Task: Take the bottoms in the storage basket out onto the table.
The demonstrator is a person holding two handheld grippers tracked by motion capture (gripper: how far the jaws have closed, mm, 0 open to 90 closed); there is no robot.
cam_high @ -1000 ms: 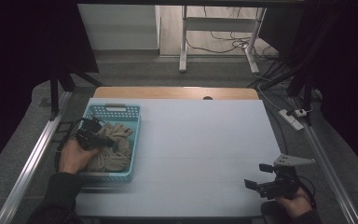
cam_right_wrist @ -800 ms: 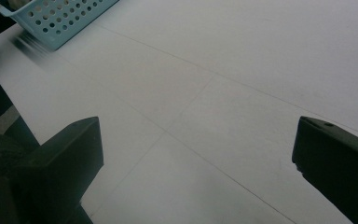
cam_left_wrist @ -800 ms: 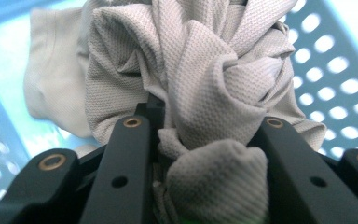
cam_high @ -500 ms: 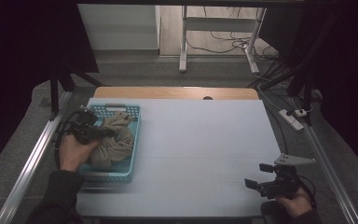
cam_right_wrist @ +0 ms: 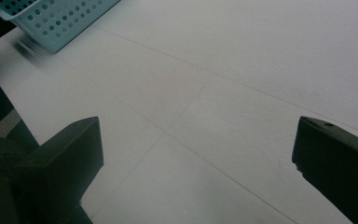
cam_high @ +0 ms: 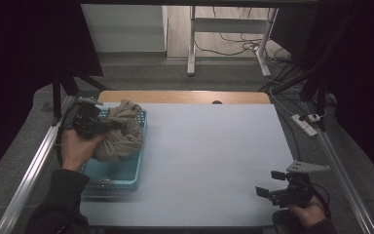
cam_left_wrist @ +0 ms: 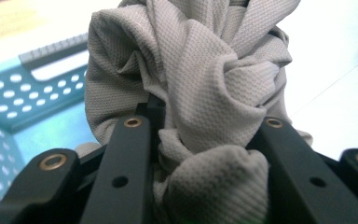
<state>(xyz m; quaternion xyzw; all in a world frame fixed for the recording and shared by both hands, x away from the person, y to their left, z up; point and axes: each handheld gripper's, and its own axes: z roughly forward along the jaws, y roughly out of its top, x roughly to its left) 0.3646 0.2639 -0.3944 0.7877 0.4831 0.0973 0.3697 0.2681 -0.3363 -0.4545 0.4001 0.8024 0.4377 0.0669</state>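
**A:** So the left gripper [cam_high: 93, 123], middle left of the high view, has its jaws clamped on the cloth [cam_high: 121, 131]. In the left gripper view a fat wad of grey knit fabric [cam_left_wrist: 205, 98] is squeezed between the two black jaws, bunched and twisted up like a knot.

**B:** Where's the cloth sitting relative to the basket [cam_high: 119, 173]?

**A:** It hangs in a lump over the far end of the teal basket, at the left edge of the table [cam_high: 209, 156]. Can't tell if the bottom folds touch the basket floor. In the left gripper view the basket's perforated wall [cam_left_wrist: 23, 98] is at the left, behind and below the bundle.

**B:** And the other one?

**A:** The right gripper [cam_high: 272, 192] is in the lower right of the high view, low over the bare tabletop, well apart from the basket. Jaws spread wide with nothing between them. In the right gripper view you just get the pale table [cam_right_wrist: 205, 93], with a corner of the basket [cam_right_wrist: 51, 18] in the upper left.
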